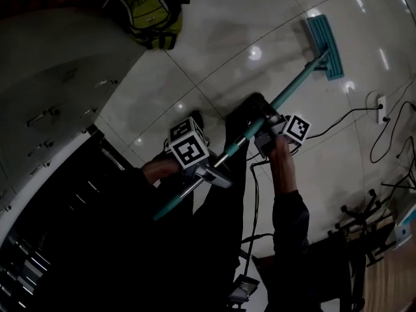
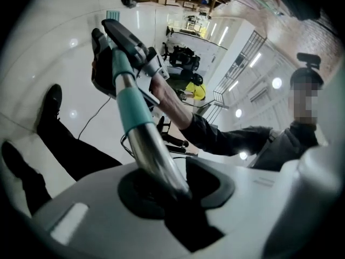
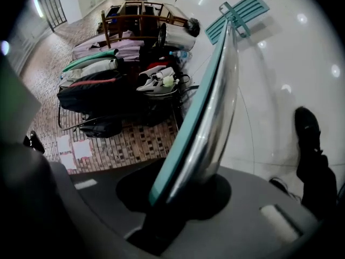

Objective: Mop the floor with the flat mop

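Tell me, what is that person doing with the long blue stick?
A person is mopping the shiny white floor with a flat mop. The left gripper and the right gripper are both shut on the mop handle, the right one nearer the mop head. The teal mop head lies flat on the tiles, out ahead of the person.

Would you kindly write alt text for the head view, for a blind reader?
From above, the left gripper and right gripper both clamp the teal handle of a flat mop, whose head rests on glossy white floor tiles ahead. A yellow-green backpack lies beyond.
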Demonstrator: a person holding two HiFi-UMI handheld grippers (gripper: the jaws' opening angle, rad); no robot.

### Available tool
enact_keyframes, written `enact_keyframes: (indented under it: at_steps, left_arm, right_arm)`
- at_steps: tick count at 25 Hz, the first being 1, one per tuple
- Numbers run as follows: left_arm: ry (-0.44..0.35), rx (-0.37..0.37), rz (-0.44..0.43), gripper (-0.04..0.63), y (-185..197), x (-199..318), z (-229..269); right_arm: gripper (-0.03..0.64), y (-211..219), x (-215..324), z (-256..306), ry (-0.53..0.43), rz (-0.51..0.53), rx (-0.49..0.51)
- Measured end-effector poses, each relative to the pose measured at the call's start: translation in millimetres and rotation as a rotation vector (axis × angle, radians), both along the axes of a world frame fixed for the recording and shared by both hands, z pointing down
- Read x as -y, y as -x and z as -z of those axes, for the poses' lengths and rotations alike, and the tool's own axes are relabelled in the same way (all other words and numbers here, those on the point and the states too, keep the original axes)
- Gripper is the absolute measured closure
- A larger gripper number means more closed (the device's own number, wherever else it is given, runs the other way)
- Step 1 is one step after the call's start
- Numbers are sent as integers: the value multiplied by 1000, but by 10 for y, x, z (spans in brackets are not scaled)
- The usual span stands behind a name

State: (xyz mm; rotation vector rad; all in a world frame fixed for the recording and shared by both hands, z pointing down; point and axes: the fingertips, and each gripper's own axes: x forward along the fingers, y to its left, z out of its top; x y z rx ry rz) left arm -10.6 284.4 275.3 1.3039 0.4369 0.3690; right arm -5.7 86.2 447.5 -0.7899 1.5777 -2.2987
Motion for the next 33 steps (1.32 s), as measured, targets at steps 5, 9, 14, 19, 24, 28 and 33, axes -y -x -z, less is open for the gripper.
enact_keyframes:
  at_steps: [5, 9, 14, 19, 24, 28, 33]
  left_arm:
    - [63, -11, 43, 463, 457, -545, 325]
    - [84, -9, 47, 463, 713, -875, 470]
    - [106, -6, 98, 463, 802, -985, 516]
    - [101, -14, 98, 463, 727, -1015, 535]
    - [93, -28, 101, 463, 698, -1024, 539]
    - [89, -35, 100, 463, 677, -1028, 523]
    - [85, -31, 99, 463, 659, -1037, 499]
  right_arm:
    - [515, 572, -610, 188, 40, 1, 30]
    - [525, 901, -956, 282, 69, 8, 53]
    - [528, 1009, -1151, 317, 94, 26, 58]
    - [528, 915, -1188, 343, 92, 45, 41]
    - [528, 872, -1189, 361, 87, 54, 28]
    - [528, 843, -1182, 347, 81, 53, 21]
    - [528, 829, -1181, 336, 79, 47, 24]
